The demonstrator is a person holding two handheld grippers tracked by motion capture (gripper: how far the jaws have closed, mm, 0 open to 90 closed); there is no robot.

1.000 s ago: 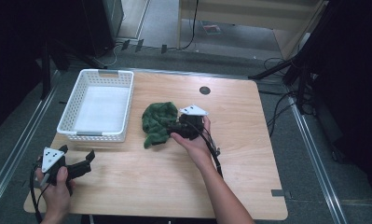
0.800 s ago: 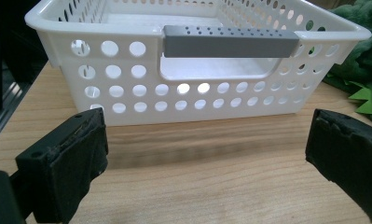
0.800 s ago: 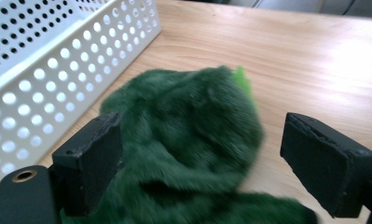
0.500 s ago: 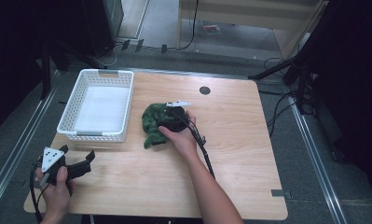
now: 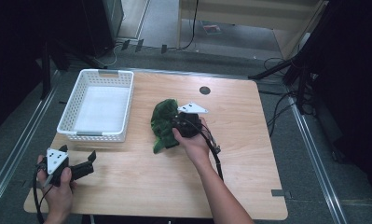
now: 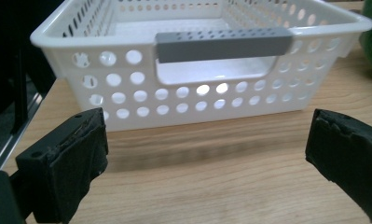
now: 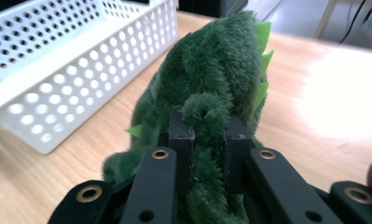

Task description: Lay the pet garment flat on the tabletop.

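The right gripper [image 5: 176, 127] has its jaws clamped on a fuzzy green plush toy with lighter green spikes [image 5: 164, 122], having just been closing on it; in the right gripper view the two black pads [image 7: 181, 140] pinch a fold of the fur [image 7: 207, 88] between them. In the high view the toy sits near the middle of the light wooden table [image 5: 249, 154], at about 9 o'clock from the right hand [image 5: 193, 142], and at 3 o'clock from the white perforated plastic basket [image 5: 96, 136], just apart from it. The left gripper [image 5: 83, 164] rests at the table's 7 o'clock corner with its jaws spread wide and nothing between them; in the left gripper view they face the basket's grey-handled end wall [image 6: 221, 44]
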